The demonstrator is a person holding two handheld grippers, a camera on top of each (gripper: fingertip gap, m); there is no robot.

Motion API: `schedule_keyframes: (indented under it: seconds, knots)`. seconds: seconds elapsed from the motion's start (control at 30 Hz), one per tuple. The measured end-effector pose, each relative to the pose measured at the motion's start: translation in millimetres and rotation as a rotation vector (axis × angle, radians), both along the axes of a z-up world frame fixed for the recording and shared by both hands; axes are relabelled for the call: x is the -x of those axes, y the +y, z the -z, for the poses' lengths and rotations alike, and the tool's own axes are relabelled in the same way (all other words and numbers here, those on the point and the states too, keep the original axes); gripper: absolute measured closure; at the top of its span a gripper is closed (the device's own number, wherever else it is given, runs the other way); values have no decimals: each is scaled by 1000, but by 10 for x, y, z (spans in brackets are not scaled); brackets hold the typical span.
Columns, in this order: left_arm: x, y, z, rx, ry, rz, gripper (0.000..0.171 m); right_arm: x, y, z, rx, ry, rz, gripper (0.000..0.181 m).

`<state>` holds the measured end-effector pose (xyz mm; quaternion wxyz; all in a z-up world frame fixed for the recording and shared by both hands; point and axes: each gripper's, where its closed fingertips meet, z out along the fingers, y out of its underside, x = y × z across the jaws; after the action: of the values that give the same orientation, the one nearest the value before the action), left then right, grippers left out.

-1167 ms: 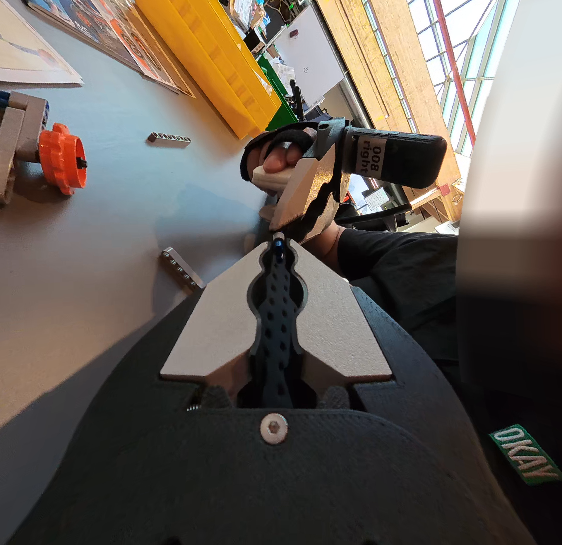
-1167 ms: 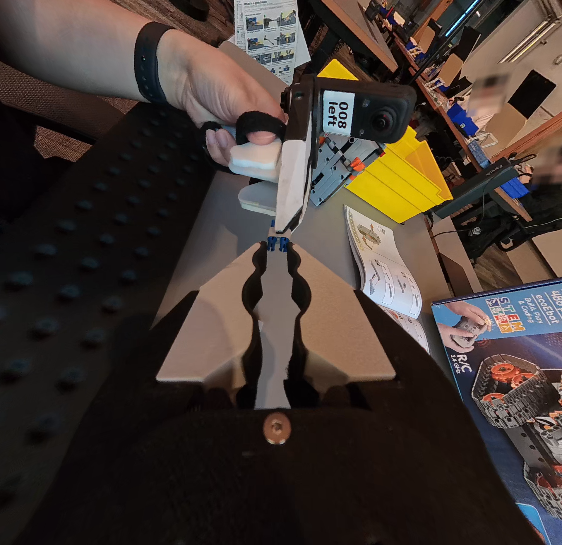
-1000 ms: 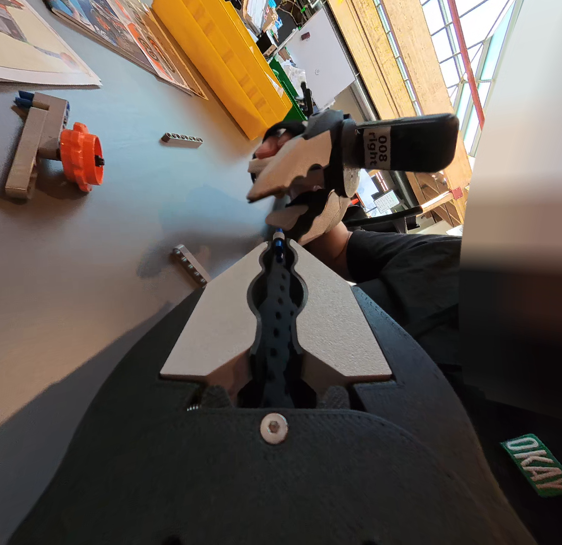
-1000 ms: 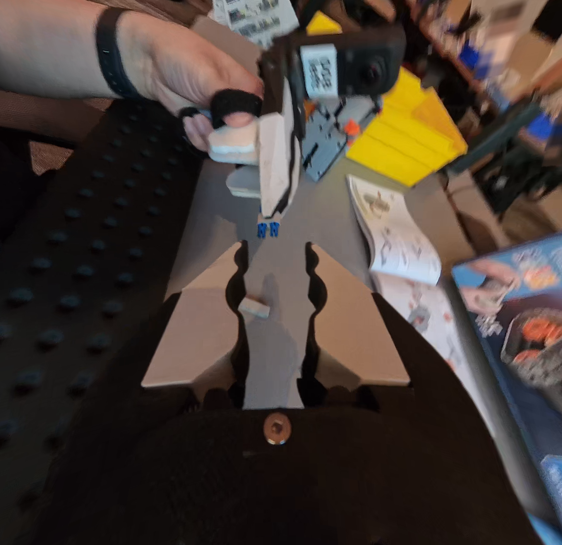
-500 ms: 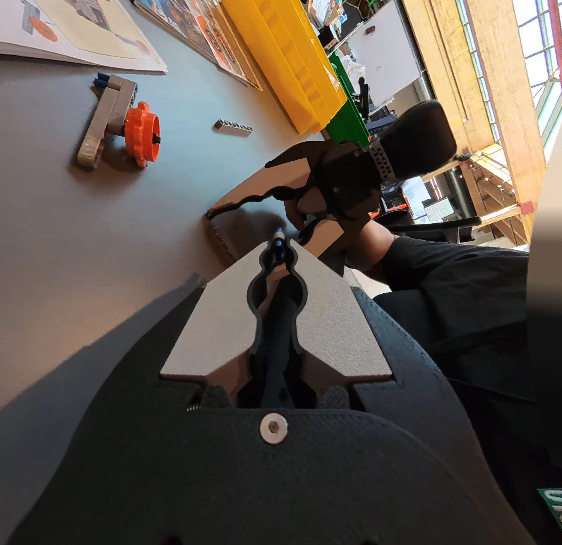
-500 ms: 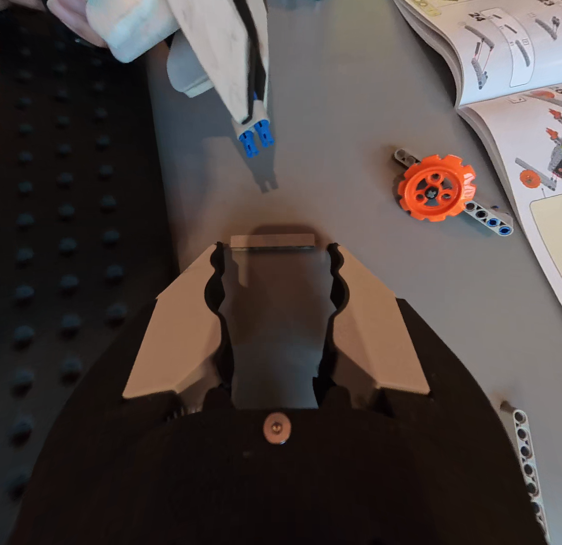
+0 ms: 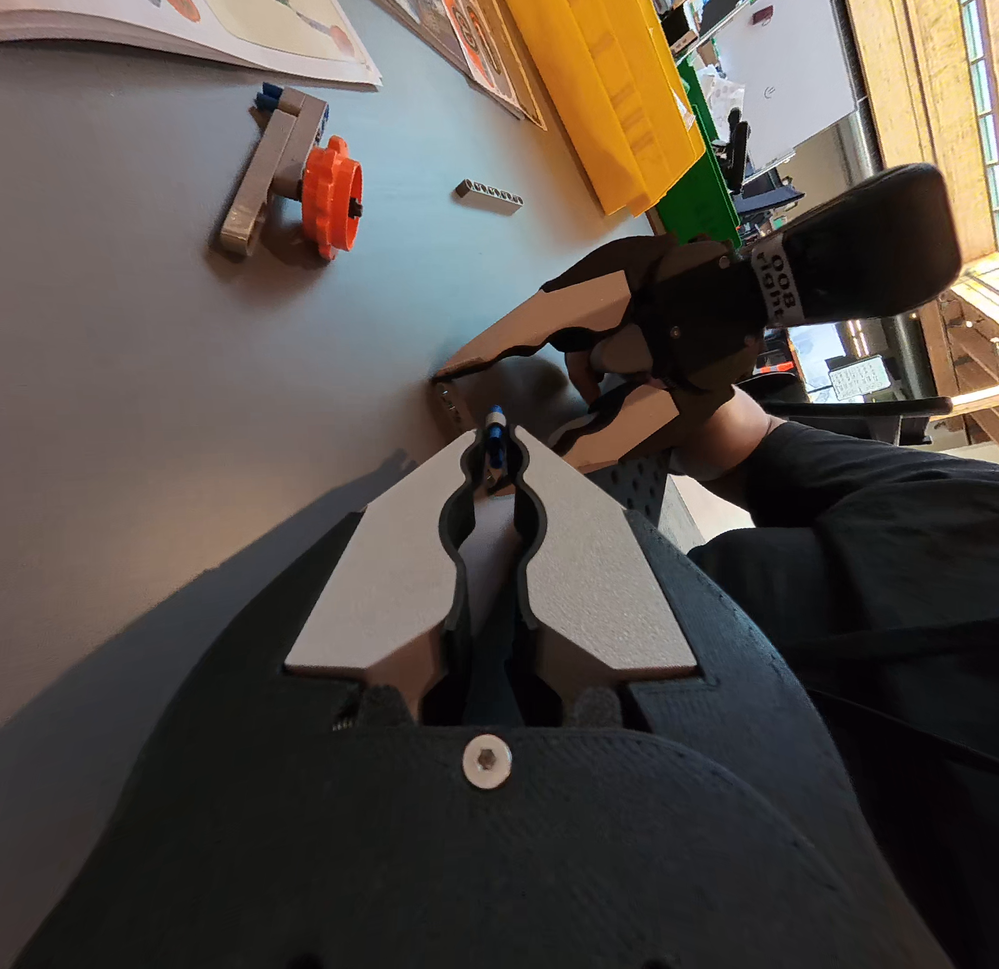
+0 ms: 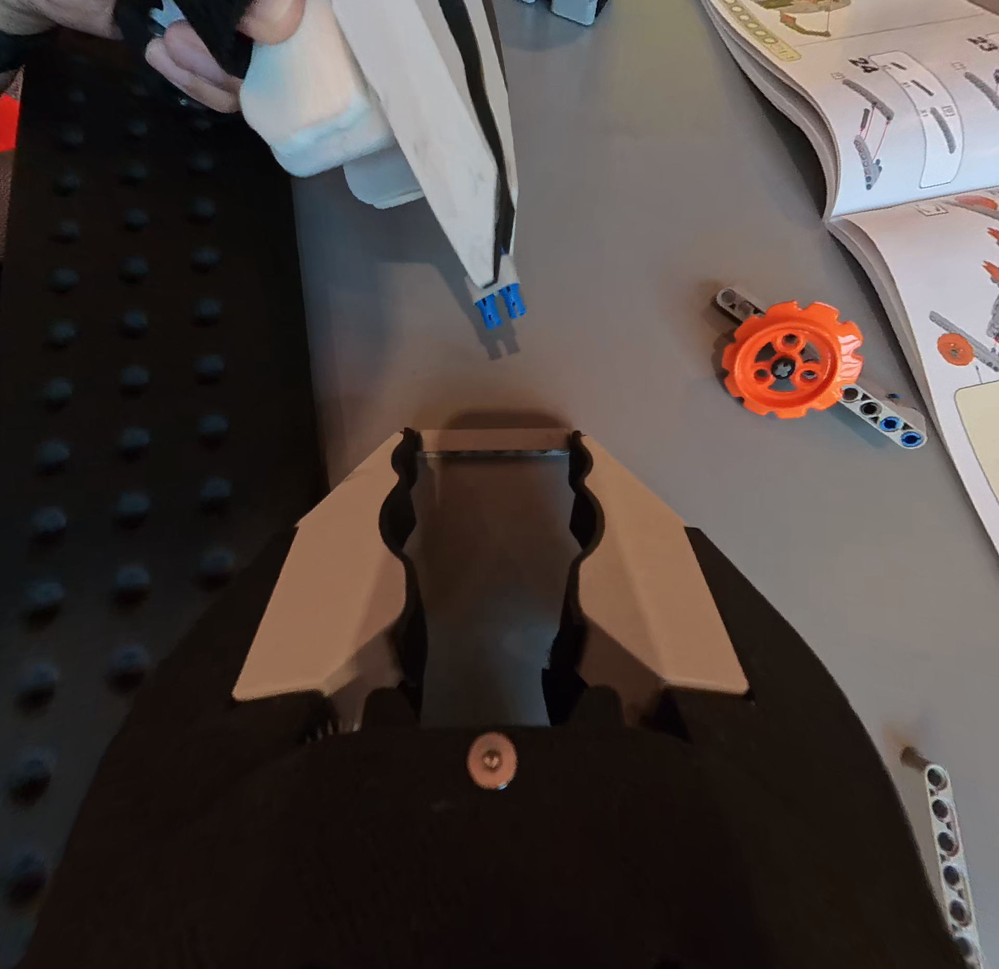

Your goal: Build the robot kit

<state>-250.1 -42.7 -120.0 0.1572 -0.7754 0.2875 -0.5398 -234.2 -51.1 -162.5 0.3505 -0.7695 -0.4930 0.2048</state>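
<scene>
My right gripper (image 8: pixel 492 439) is down on the grey table (image 8: pixel 648 510), its jaws wide. Its fingertips (image 8: pixel 409 441) press against the two ends of a short grey beam (image 8: pixel 493 441) lying flat. My left gripper (image 7: pixel 494 430) is shut on a small grey connector with two blue pins (image 8: pixel 500 300). It hovers just above and beyond the beam, pins pointing down at it. In the left wrist view the right gripper (image 7: pixel 500 410) straddles the beam (image 7: pixel 451 405), whose near end is hidden behind my left fingertips.
An orange toothed wheel on a grey beam (image 8: pixel 792 367) lies to the right, beside an open instruction booklet (image 8: pixel 892 105). Another grey beam (image 8: pixel 946 856) lies near right. A black studded mat (image 8: pixel 108 402) borders the left. A yellow bin (image 7: pixel 611 78) stands at the table's far side. My right fingertips sit around 5 cm from my left ones.
My right gripper opened, left the blue-pinned piece with the left gripper, dropped to the table and closed in on the grey beam's ends. My left gripper kept its hold.
</scene>
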Motion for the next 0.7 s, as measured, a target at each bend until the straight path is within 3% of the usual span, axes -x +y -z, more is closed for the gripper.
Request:
schedule_keyframes:
  seconds: [0.1,0.3,0.4,0.7]
  knots:
    - [-16,-31,26,17,6,21,167,-5,-17,-20,-24,-9,-19,126]
    - [-6,-117,-81,96,-89,65,166,153,-163,-403,-327,114,-212,126]
    - [15,-156,-116,109,-115,78,166,200,-244,-454,-369,146,-267,126]
    - [-8,-154,-347,131,-258,34,166,205,-228,-729,-486,234,-230,127]
